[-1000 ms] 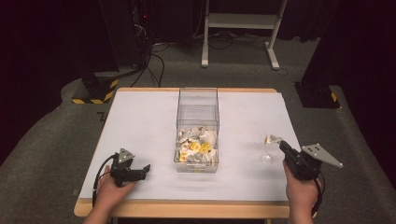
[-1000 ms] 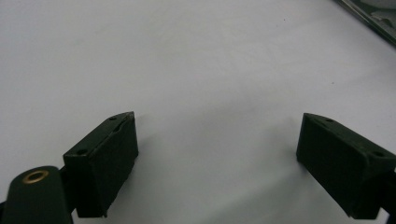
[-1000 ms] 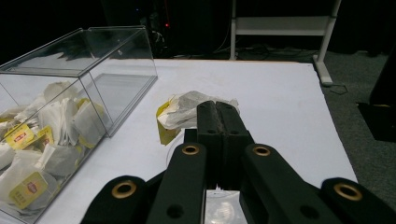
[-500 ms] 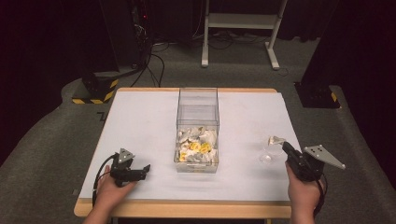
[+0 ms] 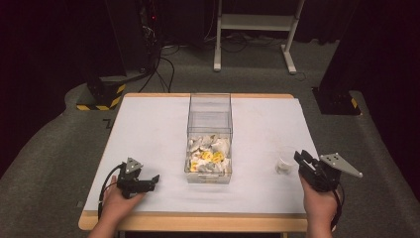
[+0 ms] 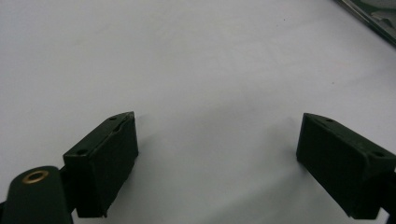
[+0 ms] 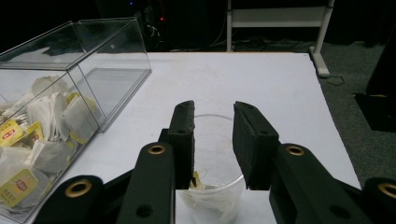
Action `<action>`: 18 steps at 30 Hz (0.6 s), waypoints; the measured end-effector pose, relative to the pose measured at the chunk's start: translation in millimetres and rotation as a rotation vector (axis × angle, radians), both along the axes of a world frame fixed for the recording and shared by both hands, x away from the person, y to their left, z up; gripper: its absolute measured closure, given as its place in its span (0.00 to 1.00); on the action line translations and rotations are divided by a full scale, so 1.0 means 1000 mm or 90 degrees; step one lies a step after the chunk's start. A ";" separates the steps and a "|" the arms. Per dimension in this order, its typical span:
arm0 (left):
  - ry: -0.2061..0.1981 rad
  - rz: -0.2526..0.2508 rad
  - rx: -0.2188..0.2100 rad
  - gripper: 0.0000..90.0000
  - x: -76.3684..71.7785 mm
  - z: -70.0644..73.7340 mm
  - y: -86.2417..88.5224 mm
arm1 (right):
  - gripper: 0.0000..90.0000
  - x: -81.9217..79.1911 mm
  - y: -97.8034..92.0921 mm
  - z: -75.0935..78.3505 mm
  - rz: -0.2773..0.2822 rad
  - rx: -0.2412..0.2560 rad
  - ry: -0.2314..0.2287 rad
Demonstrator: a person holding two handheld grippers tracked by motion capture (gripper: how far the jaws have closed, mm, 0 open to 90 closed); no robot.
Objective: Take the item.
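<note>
A clear plastic cup [image 5: 285,163] stands on the white table [image 5: 148,129] at the right, with a tea bag in its bottom [image 7: 205,198]. My right gripper [image 5: 300,156] is just to the right of it. In the right gripper view the cup [image 7: 212,135] shows through the gap of that gripper [image 7: 212,112], whose jaws are a narrow way apart and pinch nothing. A clear box [image 5: 209,111] in the middle holds a heap of tea bags [image 5: 210,156]. My left gripper [image 5: 153,179] rests near the front left, jaws wide apart [image 6: 217,158] over bare table.
The clear box [image 7: 93,56] lies to the left of the cup in the right gripper view, its tea bags [image 7: 37,135] piled at the near end. Beyond the table stand a white frame [image 5: 252,29], dark equipment and floor cables.
My right gripper has drifted slightly to the right beside the cup. The left hand and its gripper have stayed put.
</note>
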State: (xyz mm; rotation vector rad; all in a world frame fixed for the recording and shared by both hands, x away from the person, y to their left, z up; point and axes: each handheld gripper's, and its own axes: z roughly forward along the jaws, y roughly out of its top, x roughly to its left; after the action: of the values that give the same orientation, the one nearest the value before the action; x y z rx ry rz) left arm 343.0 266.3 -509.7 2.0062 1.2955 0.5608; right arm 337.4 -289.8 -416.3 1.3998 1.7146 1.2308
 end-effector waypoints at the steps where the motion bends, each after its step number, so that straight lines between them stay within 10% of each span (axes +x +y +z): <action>1: 0.000 0.000 0.000 0.14 0.000 0.000 0.000 | 0.75 0.000 0.000 0.000 0.000 0.000 -0.001; 18: 0.000 0.000 0.000 0.14 0.000 0.000 0.000 | 0.51 0.004 0.007 -0.003 0.000 -0.012 0.001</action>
State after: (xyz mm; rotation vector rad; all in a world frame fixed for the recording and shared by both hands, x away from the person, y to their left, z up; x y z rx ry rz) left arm 343.0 266.3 -509.7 2.0067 1.2954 0.5608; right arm 341.7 -282.5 -419.7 1.3905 1.7231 1.2099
